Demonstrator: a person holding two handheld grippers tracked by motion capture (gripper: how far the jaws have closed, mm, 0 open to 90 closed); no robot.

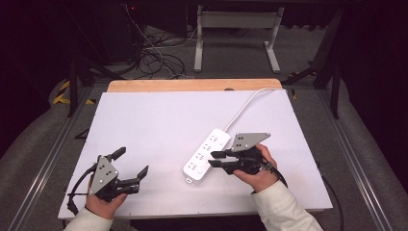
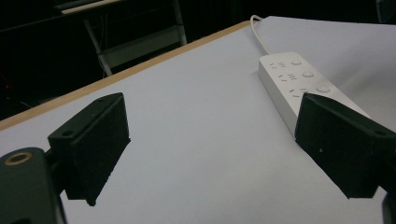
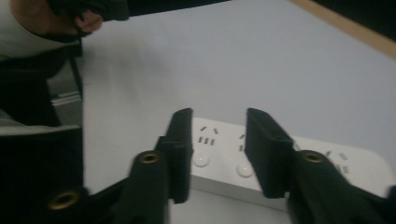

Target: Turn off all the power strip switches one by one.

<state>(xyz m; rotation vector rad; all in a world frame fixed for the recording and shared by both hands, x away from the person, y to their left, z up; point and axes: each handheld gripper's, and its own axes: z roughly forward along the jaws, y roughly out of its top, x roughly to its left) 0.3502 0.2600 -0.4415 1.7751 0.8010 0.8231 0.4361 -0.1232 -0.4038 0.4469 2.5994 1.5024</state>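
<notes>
A white power strip [image 1: 207, 154] lies at an angle on the white table [image 1: 159, 125], right of the middle. Its white cable [image 1: 248, 101] runs off toward the far edge. My right gripper [image 1: 212, 159] reaches the strip's near side from the right. In the right gripper view my right gripper [image 3: 217, 140] is open with a narrow gap and holds nothing. The power strip [image 3: 210, 133] with its sockets and round buttons lies just beyond the tips. My left gripper [image 1: 132, 162] is open wide at the near left, apart from the strip. The left gripper view shows the power strip [image 2: 294, 79] past its right jaw.
A wooden strip [image 1: 192, 85] borders the table's far edge. Beyond it stand a grey metal frame [image 1: 235, 21] and loose cables [image 1: 154, 55] on the floor. The person's other hand [image 3: 70, 18] appears at the top left of the right gripper view.
</notes>
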